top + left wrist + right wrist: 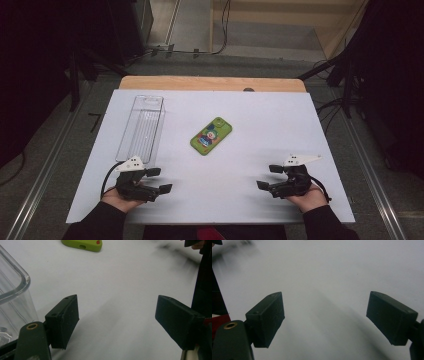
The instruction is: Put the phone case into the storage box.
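Two grippers rest low on the table, one in each of your hands, and both stand with their jaws wide apart, nothing between them. In the high view your left gripper (160,180) sits at about 7 o'clock on the white sheet-covered tabletop (260,130), your right gripper (269,176) at about 5 o'clock, their jaws turned toward each other.

The green rounded phone case with a cartoon print (211,136) lies flat near the centre of the sheet, well apart from both grippers, at roughly 1 o'clock from your left one. The clear oblong plastic container (142,127) stands at 10 o'clock on the sheet, its near end just beyond your left gripper.

The left gripper view adds what the high view cannot: the container's thick rounded rim (15,285) close beside the left-hand jaw, and the case's green edge with a slot and a red dot (82,244) at 11 o'clock. The right gripper view gives you bare white surface between its jaws.

The sheet lies on a wooden table whose light edge (210,83) shows at 12 o'clock. Around it are grey floor, dark stands and loose cables (200,50).
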Demonstrator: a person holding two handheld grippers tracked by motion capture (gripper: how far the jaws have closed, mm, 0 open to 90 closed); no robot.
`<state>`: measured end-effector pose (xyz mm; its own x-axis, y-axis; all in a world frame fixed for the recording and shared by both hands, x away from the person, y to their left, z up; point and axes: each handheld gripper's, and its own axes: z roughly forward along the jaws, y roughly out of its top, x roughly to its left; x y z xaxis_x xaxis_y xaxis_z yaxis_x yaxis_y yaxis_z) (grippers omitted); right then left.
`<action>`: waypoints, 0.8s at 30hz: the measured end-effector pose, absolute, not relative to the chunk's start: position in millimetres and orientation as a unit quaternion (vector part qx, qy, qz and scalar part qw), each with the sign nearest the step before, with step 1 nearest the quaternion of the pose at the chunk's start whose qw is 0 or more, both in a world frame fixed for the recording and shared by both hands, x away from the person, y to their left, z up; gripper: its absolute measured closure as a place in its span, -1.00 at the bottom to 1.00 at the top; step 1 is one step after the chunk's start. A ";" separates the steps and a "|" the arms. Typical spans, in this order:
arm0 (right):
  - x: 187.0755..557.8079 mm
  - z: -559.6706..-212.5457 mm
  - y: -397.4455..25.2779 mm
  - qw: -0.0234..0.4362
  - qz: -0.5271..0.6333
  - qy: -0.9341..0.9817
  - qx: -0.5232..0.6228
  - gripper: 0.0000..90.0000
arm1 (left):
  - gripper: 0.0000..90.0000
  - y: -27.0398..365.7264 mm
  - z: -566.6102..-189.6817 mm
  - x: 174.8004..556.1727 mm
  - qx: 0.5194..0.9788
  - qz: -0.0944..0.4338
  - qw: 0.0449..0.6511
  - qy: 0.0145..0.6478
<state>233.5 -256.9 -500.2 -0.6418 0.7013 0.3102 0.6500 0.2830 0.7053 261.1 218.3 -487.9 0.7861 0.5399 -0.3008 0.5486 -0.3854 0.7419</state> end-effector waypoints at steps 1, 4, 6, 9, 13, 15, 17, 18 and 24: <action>233.6 -500.5 -256.8 0.029 0.425 0.801 0.421 -0.71 | -0.56 218.2 -487.7 261.1 0.833 -0.005 0.446 0.327; 233.9 -501.0 -256.7 0.028 0.424 0.803 0.419 -0.71 | -0.55 217.2 -487.6 261.5 0.833 -0.006 0.445 0.328; 233.6 -501.4 -257.1 0.026 0.422 0.802 0.421 -0.71 | -0.55 216.5 -487.9 261.6 0.833 -0.005 0.444 0.330; 233.1 -501.8 -258.3 0.025 0.424 0.801 0.422 -0.71 | -0.55 215.8 -487.9 261.8 0.835 -0.007 0.443 0.328; 232.4 -501.3 -258.6 0.020 0.428 0.799 0.422 -0.70 | -0.56 215.9 -488.4 261.2 0.836 -0.008 0.443 0.325; 232.6 -501.6 -257.9 0.011 0.432 0.797 0.423 -0.70 | -0.55 215.9 -488.4 261.1 0.835 -0.008 0.444 0.326; 232.3 -502.6 -257.4 0.007 0.425 0.798 0.428 -0.70 | -0.55 215.3 -487.6 261.5 0.835 -0.008 0.445 0.323; 232.3 -503.3 -257.6 0.010 0.422 0.800 0.426 -0.70 | -0.55 215.3 -487.6 261.5 0.835 -0.008 0.445 0.323; 232.2 -502.4 -259.3 0.014 0.430 0.796 0.426 -0.70 | -0.55 213.9 -487.8 262.3 0.834 -0.008 0.446 0.325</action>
